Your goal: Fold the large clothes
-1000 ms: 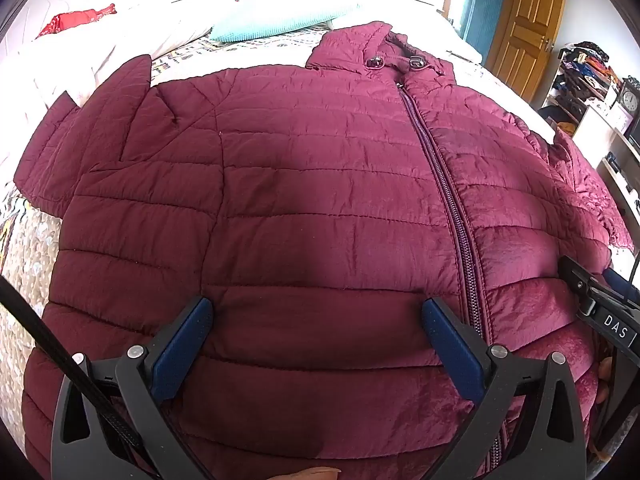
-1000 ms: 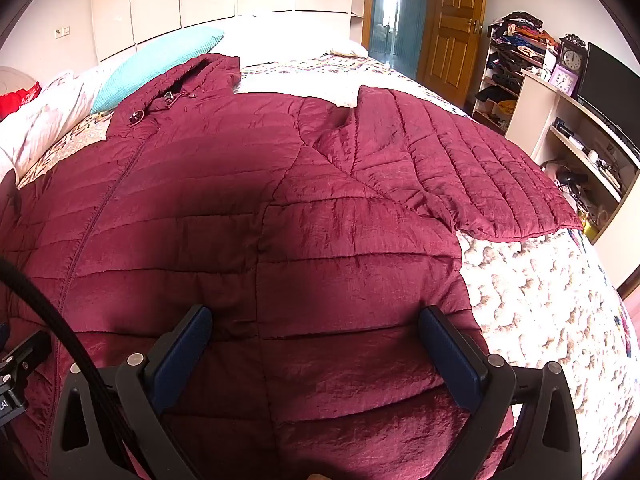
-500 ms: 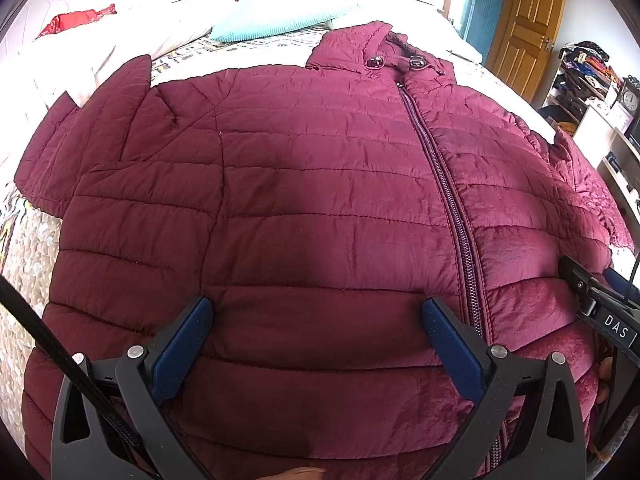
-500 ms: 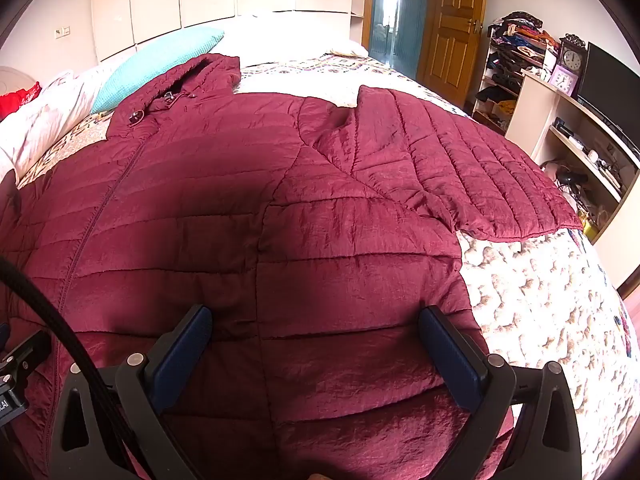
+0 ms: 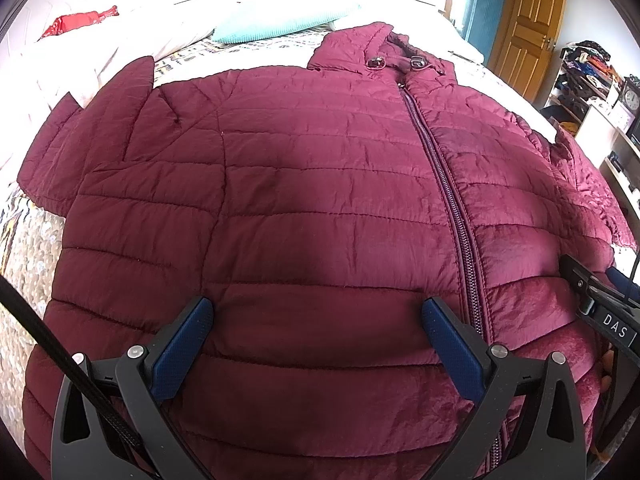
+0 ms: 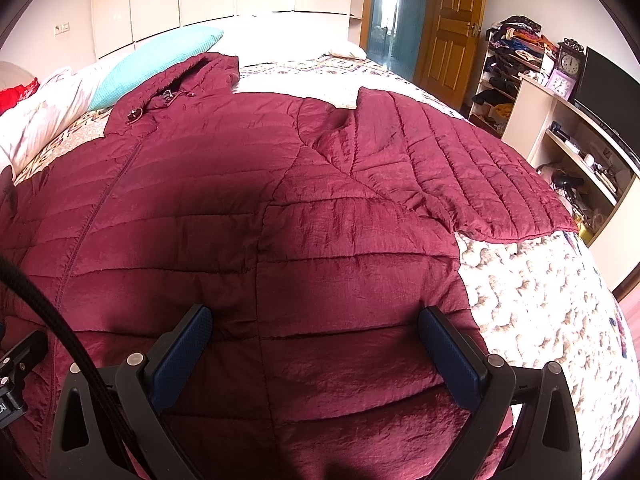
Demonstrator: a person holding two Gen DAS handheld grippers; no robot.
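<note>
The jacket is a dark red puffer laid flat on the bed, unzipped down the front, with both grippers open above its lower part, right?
Nearly. The jacket is zipped, not unzipped: the left wrist view shows its zipper closed up to the collar. The rest holds: it lies flat on the bed, under the open left gripper and right gripper.

Quilted jacket (image 5: 320, 200): slightly shiny, crinkled cloth (stitched in bands); bedspread (image 6: 540, 300) matt woven; door (image 6: 452, 20) glossy wood.

Bed (image 6: 540, 300), patterned quilt; maroon jacket (image 6: 280, 220) spread flat; teal pillow (image 6: 156, 64) beyond.
</note>
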